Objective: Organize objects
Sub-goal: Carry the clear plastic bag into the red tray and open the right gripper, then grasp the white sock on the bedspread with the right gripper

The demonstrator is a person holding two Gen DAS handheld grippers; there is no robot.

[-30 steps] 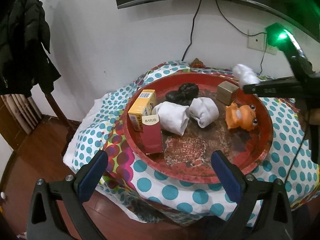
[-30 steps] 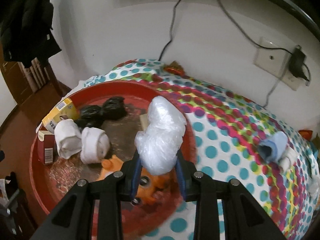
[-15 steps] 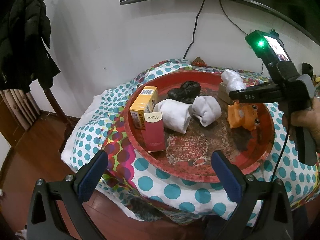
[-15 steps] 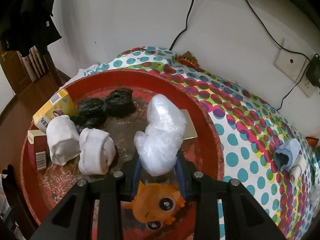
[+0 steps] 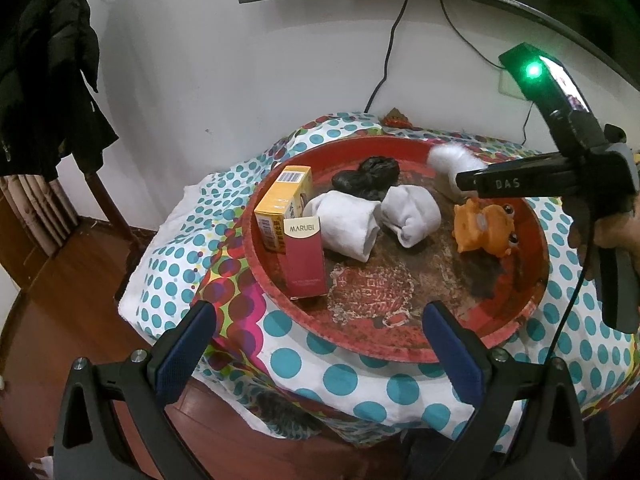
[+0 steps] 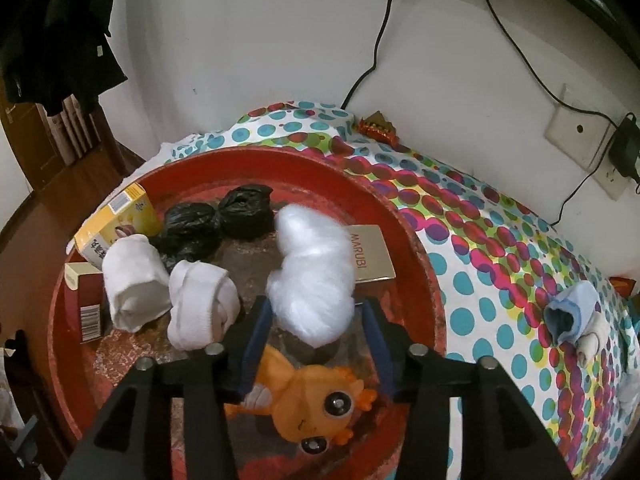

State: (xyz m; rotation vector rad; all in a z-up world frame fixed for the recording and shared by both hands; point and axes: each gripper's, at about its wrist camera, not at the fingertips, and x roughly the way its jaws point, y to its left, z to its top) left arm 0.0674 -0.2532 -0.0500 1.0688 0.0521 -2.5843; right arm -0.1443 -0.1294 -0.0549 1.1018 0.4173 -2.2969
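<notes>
Over red tray: right tongs just opening, pads clear of white plastic bundle, blurred between them.
Left tongs: open, empty.

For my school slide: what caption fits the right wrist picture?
Right tongs open, letting a white plastic bundle go over the red tray.

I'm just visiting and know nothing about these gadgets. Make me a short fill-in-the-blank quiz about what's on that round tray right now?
1. The round tray is coloured ____.
2. The white plastic bundle sits between the right gripper's jaws, which have just been ____.
3. The toy nearest that gripper is coloured ____.
4. The word printed on the dark red box is ____.

Missing words: red; opening; orange; MARUBI
</notes>
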